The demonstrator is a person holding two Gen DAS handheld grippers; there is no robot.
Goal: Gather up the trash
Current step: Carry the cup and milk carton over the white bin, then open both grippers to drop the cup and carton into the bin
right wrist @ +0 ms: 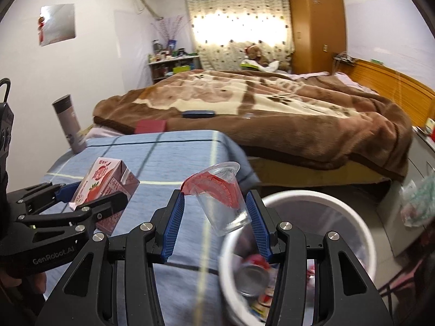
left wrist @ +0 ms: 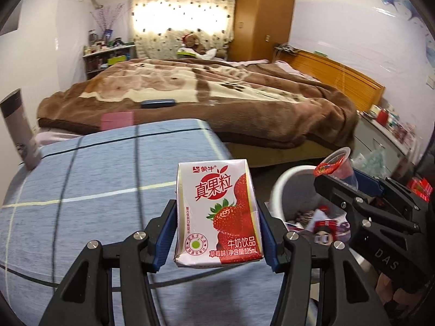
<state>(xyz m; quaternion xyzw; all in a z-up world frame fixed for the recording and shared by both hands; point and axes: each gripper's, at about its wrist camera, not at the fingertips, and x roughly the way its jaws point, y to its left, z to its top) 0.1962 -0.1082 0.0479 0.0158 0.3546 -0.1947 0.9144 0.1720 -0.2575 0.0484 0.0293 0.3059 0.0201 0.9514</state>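
Blue-padded left gripper (left wrist: 217,225) clamps a milk carton (left wrist: 217,214); right gripper (right wrist: 214,217) clamps a plastic cup (right wrist: 223,198) above the bin (right wrist: 312,198).

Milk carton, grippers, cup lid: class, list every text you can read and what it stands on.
"蒙牛", "真果粒", "牛奶饮品", "草莓味 净含量125mL": strawberry milk carton.
"DAS": right gripper body, seen from the left wrist.
"GenRobot.AI": left gripper body, seen from the right wrist.
Plastic cup red lid print, carton's small vertical print: unreadable.

brown blanket (left wrist: 190,87) on the bed, grey flask (right wrist: 68,125) on the blue checked cloth (left wrist: 81,190), wooden wardrobe (left wrist: 263,13) beyond
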